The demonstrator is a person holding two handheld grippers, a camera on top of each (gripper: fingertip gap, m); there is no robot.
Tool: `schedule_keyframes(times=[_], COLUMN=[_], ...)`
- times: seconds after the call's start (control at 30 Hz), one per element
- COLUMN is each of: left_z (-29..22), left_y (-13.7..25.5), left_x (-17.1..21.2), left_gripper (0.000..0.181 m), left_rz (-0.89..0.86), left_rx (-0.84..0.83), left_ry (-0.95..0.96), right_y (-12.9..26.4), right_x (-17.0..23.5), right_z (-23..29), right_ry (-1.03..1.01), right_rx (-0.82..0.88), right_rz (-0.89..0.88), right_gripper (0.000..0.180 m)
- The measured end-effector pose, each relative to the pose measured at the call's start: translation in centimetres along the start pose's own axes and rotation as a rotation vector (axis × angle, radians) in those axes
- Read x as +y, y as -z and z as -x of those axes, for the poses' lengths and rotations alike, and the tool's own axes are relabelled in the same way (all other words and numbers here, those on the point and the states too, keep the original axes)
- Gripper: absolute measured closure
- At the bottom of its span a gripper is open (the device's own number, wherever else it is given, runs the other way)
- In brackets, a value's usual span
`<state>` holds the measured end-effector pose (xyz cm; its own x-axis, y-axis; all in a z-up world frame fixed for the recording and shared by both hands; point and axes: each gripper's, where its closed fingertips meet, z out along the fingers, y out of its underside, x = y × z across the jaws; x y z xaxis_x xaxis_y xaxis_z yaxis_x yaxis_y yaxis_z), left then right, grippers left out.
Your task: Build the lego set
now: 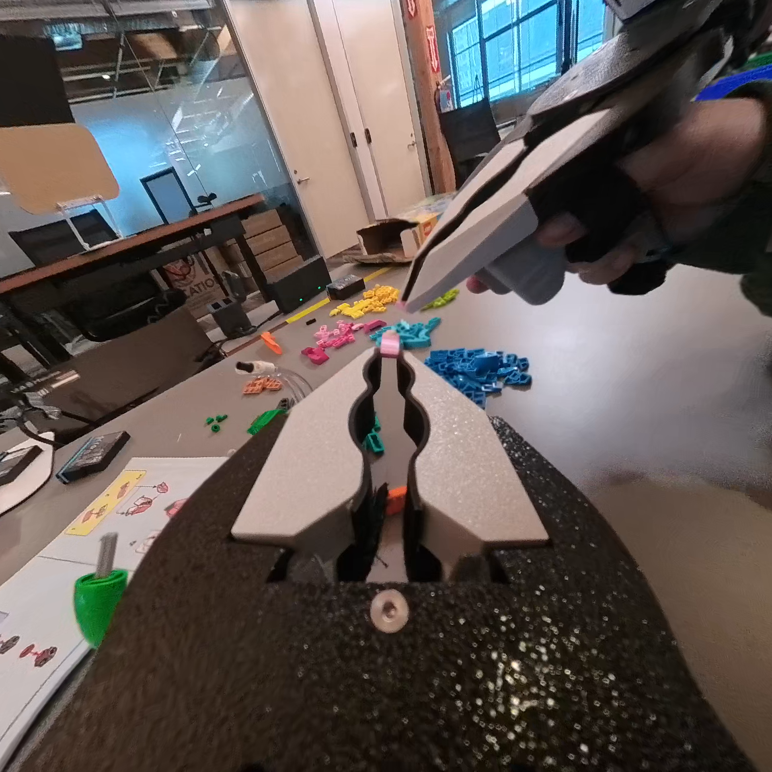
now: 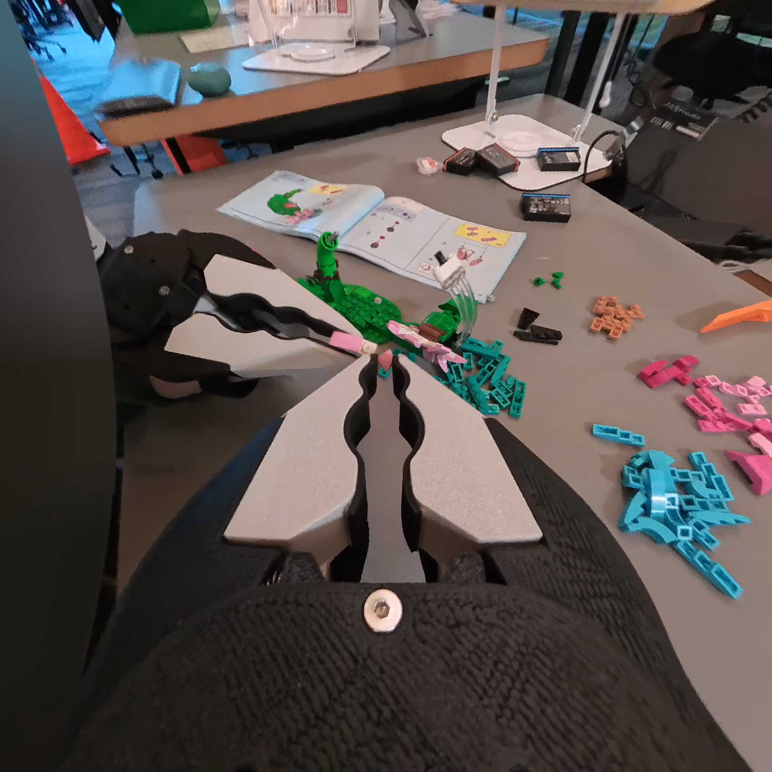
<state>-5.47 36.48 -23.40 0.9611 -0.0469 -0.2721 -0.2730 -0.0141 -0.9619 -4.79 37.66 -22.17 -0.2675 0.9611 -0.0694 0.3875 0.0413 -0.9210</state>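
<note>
My left gripper (image 1: 389, 357) is shut on a light pink plate (image 1: 389, 345), held above the table. In the right wrist view the left gripper (image 2: 360, 349) comes in from the left with the plate (image 2: 347, 342) sticking out of its tips. My right gripper (image 2: 384, 362) is shut on a small pink piece (image 2: 385, 357), its tips just in front of the plate. In the left wrist view the right gripper (image 1: 404, 307) hangs slightly above and beyond the plate. A green build with a stem (image 2: 355, 303) and a pink flower (image 2: 424, 342) lie behind.
An open instruction booklet (image 2: 376, 234) lies at the back. Loose piles lie on the grey table: teal (image 2: 486, 382), light blue (image 2: 676, 501), pink (image 2: 731, 405), tan (image 2: 616, 315), black (image 2: 537, 328), yellow (image 1: 372, 300). Black battery packs (image 2: 545, 206) and a white stand (image 2: 526, 150) sit farther back.
</note>
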Motion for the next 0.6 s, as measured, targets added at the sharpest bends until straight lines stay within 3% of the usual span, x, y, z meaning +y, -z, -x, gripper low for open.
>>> schedule_keyframes(times=[0.17, 0.4, 0.6], left_z=[-1.1, -2.3, -3.8], left_y=[0.4, 0.9, 0.9], left_x=[-1.0, -0.6, -1.0], left_gripper=[0.176, 0.176, 0.175], left_rz=[-0.025, -0.032, -0.054], left_rx=[-0.029, -0.006, 0.064], left_ry=[0.079, 0.086, 0.053], right_y=[1.8, 2.9, 3.3], right_x=[0.5, 11.1, 13.5], right_z=[0.4, 1.7, 2.6], right_ry=[-0.095, -0.165, -0.166], right_rx=[0.062, 0.204, 0.258], right_rz=[0.049, 0.396, 0.453], right_gripper=[0.174, 0.174, 0.174])
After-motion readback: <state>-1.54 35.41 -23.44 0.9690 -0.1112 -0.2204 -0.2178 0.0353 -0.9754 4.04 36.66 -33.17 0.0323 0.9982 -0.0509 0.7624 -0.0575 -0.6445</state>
